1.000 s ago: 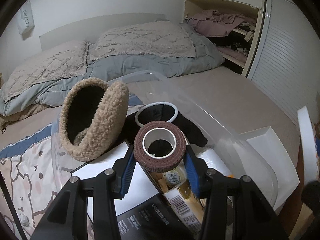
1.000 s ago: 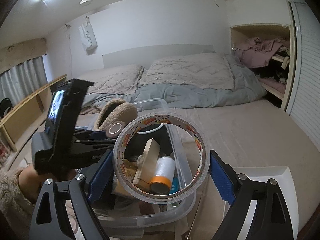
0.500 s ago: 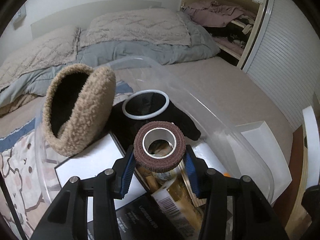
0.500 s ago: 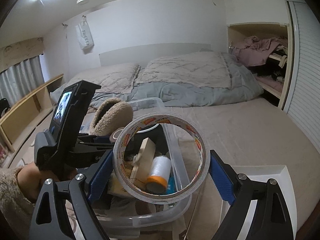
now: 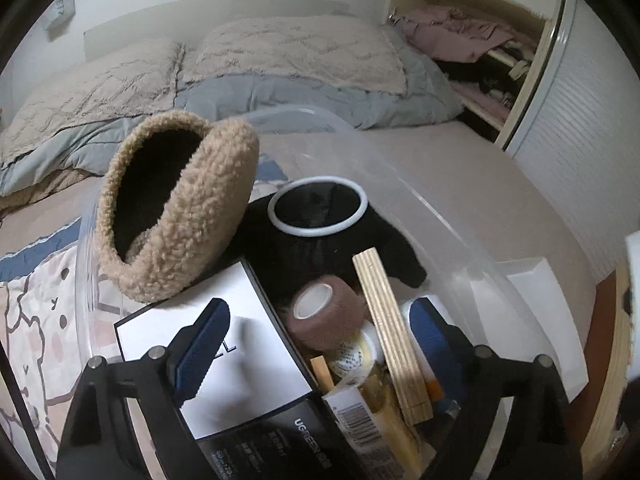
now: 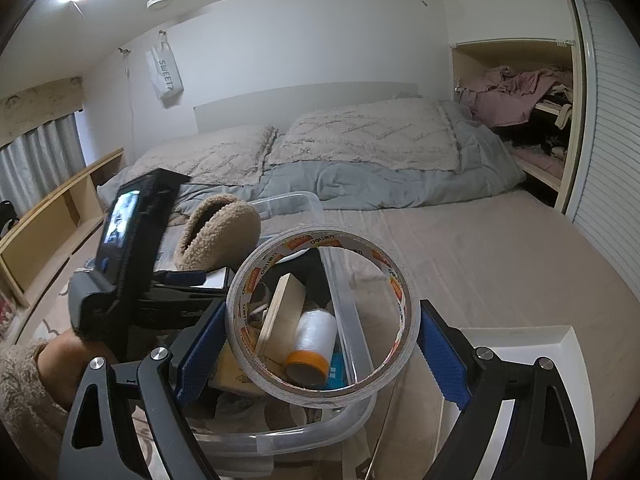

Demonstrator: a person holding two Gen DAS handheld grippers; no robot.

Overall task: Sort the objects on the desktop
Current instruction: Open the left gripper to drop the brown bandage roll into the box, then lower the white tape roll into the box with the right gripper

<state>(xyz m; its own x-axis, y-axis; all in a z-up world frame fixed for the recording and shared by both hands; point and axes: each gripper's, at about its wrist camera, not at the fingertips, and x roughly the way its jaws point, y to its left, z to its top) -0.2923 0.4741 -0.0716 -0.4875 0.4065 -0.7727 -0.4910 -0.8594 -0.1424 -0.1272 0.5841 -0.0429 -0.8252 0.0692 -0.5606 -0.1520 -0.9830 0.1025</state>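
Note:
My left gripper (image 5: 318,312) hangs over the clear plastic bin (image 5: 400,184), and its jaws are opening. The brown bandage roll (image 5: 324,316) lies loose in the bin below and between the blue pads, touching neither. It rests beside a wooden block (image 5: 390,328) and a white box (image 5: 208,344). My right gripper (image 6: 322,316) is shut on a large clear tape roll (image 6: 406,300), held upright just above the bin's near end (image 6: 288,200).
The bin also holds a fuzzy tan pouch (image 5: 176,208), a white ring (image 5: 318,212) on black cloth, a black box (image 5: 280,440) and a white roll with an orange core (image 6: 312,344). A white tray (image 6: 520,348) lies to the right on the bed. A hand (image 6: 60,364) holds the left gripper.
The left jaws have spread apart and let go of the brown bandage roll, which dropped into the bin. The right gripper still holds the clear tape roll in place.

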